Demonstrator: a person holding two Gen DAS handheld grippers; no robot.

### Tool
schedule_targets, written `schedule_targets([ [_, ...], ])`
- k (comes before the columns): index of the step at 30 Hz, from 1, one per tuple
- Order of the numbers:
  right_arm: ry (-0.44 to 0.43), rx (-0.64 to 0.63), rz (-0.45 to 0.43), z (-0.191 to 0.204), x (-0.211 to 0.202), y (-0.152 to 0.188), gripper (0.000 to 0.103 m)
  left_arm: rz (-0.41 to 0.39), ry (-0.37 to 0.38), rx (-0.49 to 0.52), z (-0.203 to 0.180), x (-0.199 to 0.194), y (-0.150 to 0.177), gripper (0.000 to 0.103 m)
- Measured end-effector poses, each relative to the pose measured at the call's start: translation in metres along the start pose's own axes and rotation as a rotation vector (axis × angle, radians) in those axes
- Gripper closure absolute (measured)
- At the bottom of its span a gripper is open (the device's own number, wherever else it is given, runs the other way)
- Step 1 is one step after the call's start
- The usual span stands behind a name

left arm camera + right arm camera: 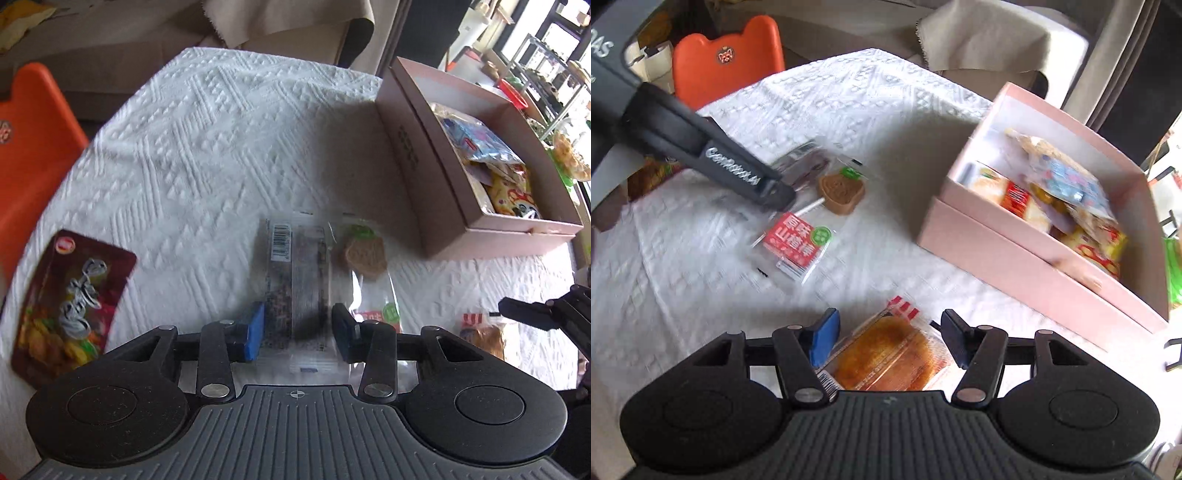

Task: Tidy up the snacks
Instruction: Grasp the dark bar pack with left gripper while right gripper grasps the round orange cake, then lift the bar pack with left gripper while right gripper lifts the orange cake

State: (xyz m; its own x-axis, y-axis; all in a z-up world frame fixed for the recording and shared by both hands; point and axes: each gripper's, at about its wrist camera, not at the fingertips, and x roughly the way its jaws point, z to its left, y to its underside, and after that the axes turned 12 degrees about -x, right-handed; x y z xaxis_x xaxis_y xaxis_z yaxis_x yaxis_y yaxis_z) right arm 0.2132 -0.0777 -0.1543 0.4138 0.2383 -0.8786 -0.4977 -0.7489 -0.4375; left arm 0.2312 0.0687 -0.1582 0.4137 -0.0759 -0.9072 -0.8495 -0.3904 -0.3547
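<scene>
My left gripper (298, 332) is shut on a clear packet with dark filling and a barcode (295, 280), which stands up between the blue pads. In the right wrist view this gripper (777, 192) reaches in from the left with the same packet (805, 162) at its tip. My right gripper (888, 341) is shut on a clear wrapped golden-brown bun (886, 356). A pink box (417, 166) (997, 251) holding several snack packets stands at the right. On the white cloth lie a bear-shaped brown lollipop in a red-labelled wrapper (842, 192) (365, 258) and a maroon snack bag (70, 295).
A white textured tablecloth (184, 147) covers the table. An orange chair back (29, 147) (727, 59) stands past the far left edge. A beige sofa with a draped cloth (288, 18) lies behind the table. Shelves with clutter (554, 74) fill the far right.
</scene>
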Motion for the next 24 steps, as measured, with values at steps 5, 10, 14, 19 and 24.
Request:
schedule_targets([
  [5,-0.021,0.057,0.019,-0.024,-0.005,0.025,0.031,0.012,-0.095,-0.057,-0.021,-0.007,0.023,0.058],
  [10,-0.079,0.103,0.022,-0.035,-0.006,0.042,0.022,0.028,-0.156,-0.13,-0.029,-0.014,0.029,0.058],
  [14,-0.081,0.143,0.007,-0.038,-0.01,0.055,0.015,0.045,-0.178,-0.144,-0.033,-0.014,0.027,0.055],
  [19,-0.068,0.15,-0.022,-0.037,-0.013,0.065,0.013,0.06,-0.175,-0.191,-0.028,-0.008,0.015,0.051],
  [24,-0.071,0.153,-0.021,-0.04,-0.017,0.074,0.012,0.067,-0.162,-0.227,-0.032,-0.003,0.014,0.032],
])
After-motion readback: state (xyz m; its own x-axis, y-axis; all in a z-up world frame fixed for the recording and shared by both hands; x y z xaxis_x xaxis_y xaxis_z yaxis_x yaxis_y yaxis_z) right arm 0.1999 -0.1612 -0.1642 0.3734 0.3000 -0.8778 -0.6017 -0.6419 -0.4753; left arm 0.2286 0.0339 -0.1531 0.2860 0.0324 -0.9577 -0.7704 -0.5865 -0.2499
